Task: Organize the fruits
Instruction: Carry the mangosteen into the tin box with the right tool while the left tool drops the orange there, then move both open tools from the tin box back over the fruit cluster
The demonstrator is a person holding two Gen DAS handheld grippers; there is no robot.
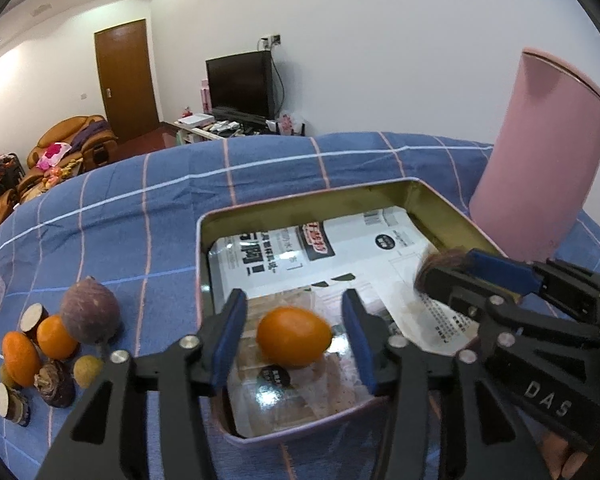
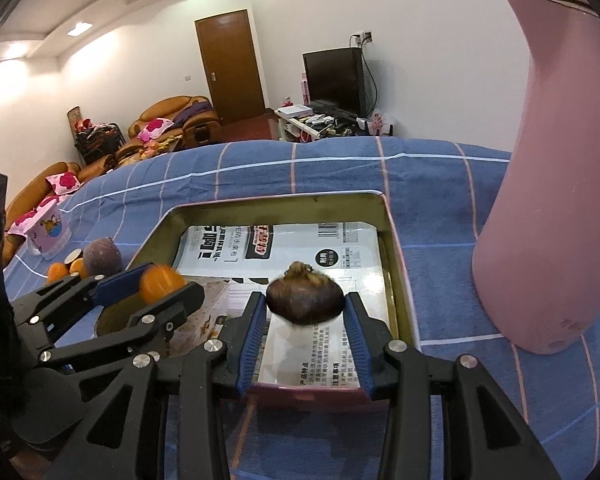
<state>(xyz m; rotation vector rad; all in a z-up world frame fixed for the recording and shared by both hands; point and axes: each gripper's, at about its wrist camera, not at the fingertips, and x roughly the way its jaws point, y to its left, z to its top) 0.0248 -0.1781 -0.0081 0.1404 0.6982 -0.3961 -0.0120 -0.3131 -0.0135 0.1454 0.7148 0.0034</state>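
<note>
The left gripper point(image 1: 294, 340) hangs over the near end of the metal tin point(image 1: 204, 264), its blue-padded jaws standing apart with a clear gap on each side of the orange fruit point(image 1: 294, 336) between them; the pads do not press on it, and the fruit sits low over the plastic packet lying in the tin's near end. Just to the right of it, also above the tin, the right gripper point(image 2: 306, 320) is clamped on a brown, rough-skinned bulb point(image 2: 306, 300), a pad touching each flank. The tin's floor is lined with a printed white sheet point(image 2: 300, 248); its inner walls are a dull gold and its rim pinkish.

The tin rests on a blue cloth point(image 1: 140, 208) checked with pink and white lines, which covers the whole working surface. Left of the tin on that cloth lies a cluster of loose fruit point(image 1: 56, 344): a dusky purple round one, several orange ones, a small yellowish one, another brown bulb and cut pieces with pale faces. Further left stands a small pink printed cup point(image 2: 48, 236). Right of the tin, close beside its far corner, a tall pink jug point(image 1: 540, 152) stands upright.

Beyond the tin and the cloth's far edge, the room shows a dark television point(image 1: 240, 84) on a low white stand against a white wall, a brown wooden door point(image 1: 126, 76) to its left, tan leather armchairs point(image 2: 172, 120) with pink cushions, and lit ceiling panels.
</note>
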